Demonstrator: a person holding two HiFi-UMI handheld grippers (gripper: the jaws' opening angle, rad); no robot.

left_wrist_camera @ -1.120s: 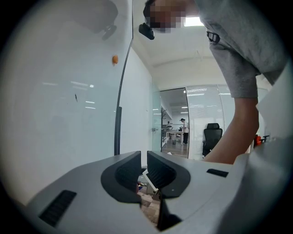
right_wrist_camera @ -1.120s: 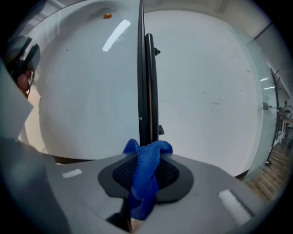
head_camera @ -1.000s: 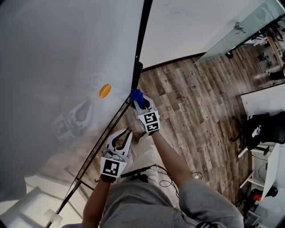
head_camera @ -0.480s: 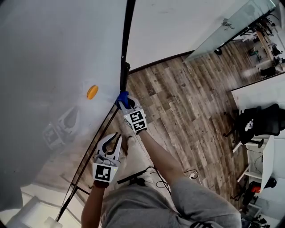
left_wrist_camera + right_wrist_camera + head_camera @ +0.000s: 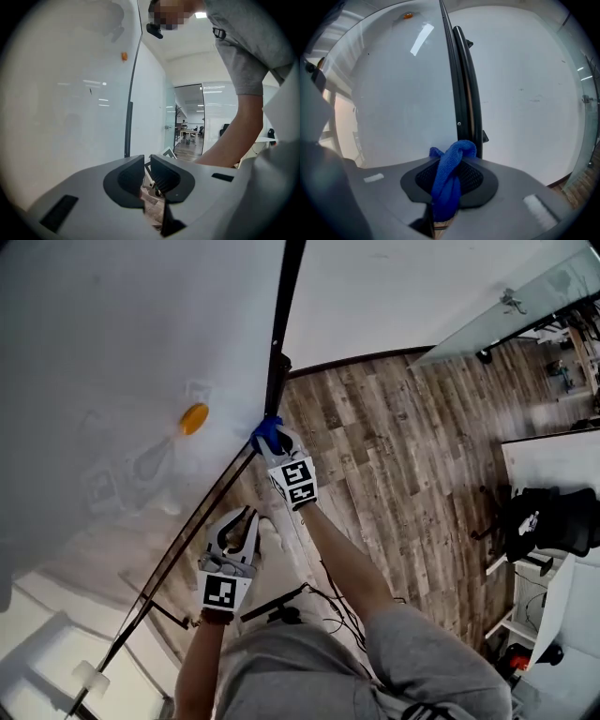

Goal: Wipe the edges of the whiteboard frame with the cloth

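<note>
Right gripper [image 5: 272,441]: my fingers [image 5: 476,180] are clamped on a bunched blue microfibre cloth [image 5: 450,180], which fills the gap between the pads and bulges out past their tips.
Left gripper [image 5: 240,524]: my fingers [image 5: 166,177] are drawn almost together with only a slit between them. Nothing is in it. It hangs low, near the board's bottom rail and clear of the work.
Cloth position: the blue wad [image 5: 265,434] sits at the lower corner of the board, where the upright side edge meets the bottom rail. From the head view it appears to press against the rail there.
Thin black metal whiteboard frame [image 5: 456,93]: the side edge runs straight up and away from the cloth. The bottom rail [image 5: 187,540] slants off toward my left gripper.
Glossy white whiteboard surface [image 5: 112,352]: it carries one small round orange magnet [image 5: 194,418], just in from the corner and apart from the cloth.
Step in hand (judged): I am wiping at the corner, the turning point between two frame edges.
Next move (judged): I should choose one edge, keep the wad pushed onto the narrow black strip and slide along it in one steady line. The grip must stay firm, or the cloth may drag out of the pads. The stroke must stay clear of the magnet.
Brown wood-plank floor [image 5: 394,456]: lies beyond the corner, untouched.
</note>
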